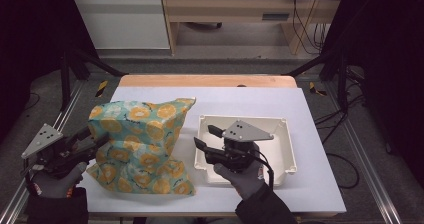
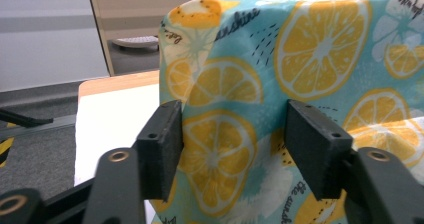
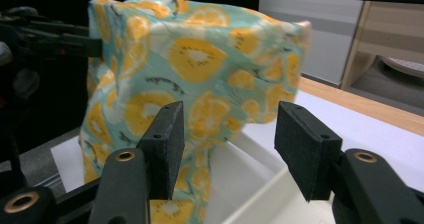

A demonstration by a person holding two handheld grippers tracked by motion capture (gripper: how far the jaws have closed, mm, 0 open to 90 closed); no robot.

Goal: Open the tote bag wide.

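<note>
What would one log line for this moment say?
left gripper: open, fingers around teal orange-slice-print fabric bag | right gripper: open, over white plastic tray | bag: upright on white table

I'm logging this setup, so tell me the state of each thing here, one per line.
Lemon-print fabric bag: standing upright, crumpled, on the white table sheet.
White tray: empty as far as visible, beside the bag.
Left gripper: jaws around a bag fold, contact unclear.
Right gripper: jaws open, above tray.

A teal lemon-print bag (image 1: pixel 142 146) stands crumpled upright, beside the white tray (image 1: pixel 285 139).
</note>
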